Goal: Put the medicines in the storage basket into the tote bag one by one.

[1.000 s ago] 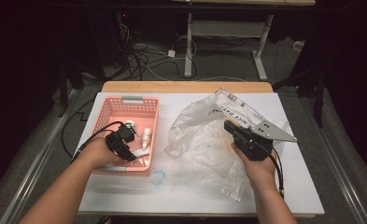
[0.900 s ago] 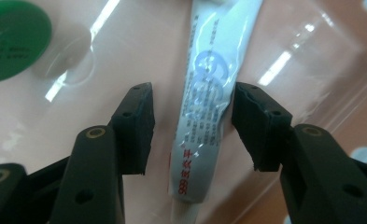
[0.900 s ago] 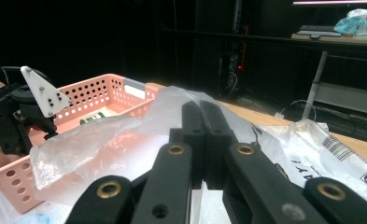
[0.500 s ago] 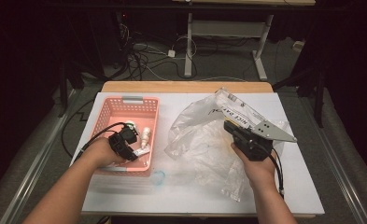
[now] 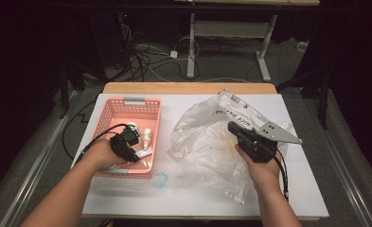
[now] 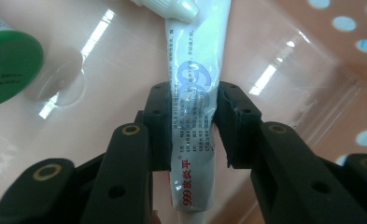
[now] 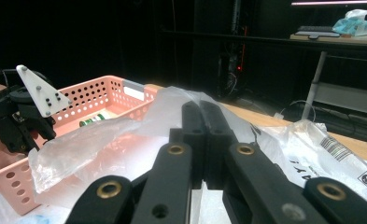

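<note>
Left gripper (image 6: 190, 126) is down in the basket, jaws have just been closing, black pads now pressing both sides of the white ointment tube (image 6: 195, 116). Tube's soft, glossy, blue logo plus small print, red print low down, white cap (image 6: 172, 5) up at 12 o'clock. It lies on the basket's smooth pink floor. At 10 o'clock from the pads: a round green-lidded container (image 6: 6, 70) w/ a clear rim, just apart from the tube.

High view: left gripper (image 5: 125, 146) sits in the near part of the pink basket (image 5: 127, 106), a rectangular plastic one w/ perforated walls, on the white table (image 5: 297, 189). A small white bottle (image 5: 147, 137) lies at 2 o'clock from the gripper, inside too.

Right gripper (image 5: 243, 137) is at 3 o'clock from the basket, well apart. Jaws closed tight on the clear plastic bag (image 5: 202, 142), film pinched between them. Right gripper view: right gripper (image 7: 201, 116) w/ crinkly, see-thru bag (image 7: 102, 140) bunched round it, black lettering and a barcode at 4 o'clock. Basket (image 7: 102, 91) stands at 10 o'clock beyond it.
</note>
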Tool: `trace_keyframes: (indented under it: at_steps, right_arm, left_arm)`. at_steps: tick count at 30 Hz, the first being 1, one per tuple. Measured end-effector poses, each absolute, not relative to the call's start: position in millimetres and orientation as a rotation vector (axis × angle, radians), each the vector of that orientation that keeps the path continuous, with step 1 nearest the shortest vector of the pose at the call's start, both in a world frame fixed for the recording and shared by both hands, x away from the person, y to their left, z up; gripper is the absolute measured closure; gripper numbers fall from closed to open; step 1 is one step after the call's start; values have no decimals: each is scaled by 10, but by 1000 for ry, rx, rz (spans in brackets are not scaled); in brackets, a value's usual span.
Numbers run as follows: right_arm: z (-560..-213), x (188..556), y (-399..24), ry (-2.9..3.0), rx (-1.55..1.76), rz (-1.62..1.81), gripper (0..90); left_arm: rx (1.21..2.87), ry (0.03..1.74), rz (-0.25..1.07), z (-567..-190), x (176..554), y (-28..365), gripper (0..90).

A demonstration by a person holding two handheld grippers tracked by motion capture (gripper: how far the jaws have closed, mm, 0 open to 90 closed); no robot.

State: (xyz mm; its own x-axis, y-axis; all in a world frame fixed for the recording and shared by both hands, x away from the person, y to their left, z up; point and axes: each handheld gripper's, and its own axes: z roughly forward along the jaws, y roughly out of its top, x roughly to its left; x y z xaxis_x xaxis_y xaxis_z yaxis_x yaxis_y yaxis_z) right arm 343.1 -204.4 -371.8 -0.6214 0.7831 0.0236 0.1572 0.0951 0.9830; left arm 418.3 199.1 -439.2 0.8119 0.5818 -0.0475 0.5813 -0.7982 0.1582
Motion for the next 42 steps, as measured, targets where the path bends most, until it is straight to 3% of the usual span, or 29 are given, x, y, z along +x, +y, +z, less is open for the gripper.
trace_keyframes:
  at_steps: [23, 42]
  right_arm:
    - [-3715, 3428, -2042, 1856, 915, 1564, 900]
    - [-3703, 3418, -2055, 1850, 916, 1566, 900]
  left_arm:
    - [2633, 954, 126, -4129, 4101, 2117, 663]
    - [2357, 1041, 205, -4001, 3939, 2232, 662]
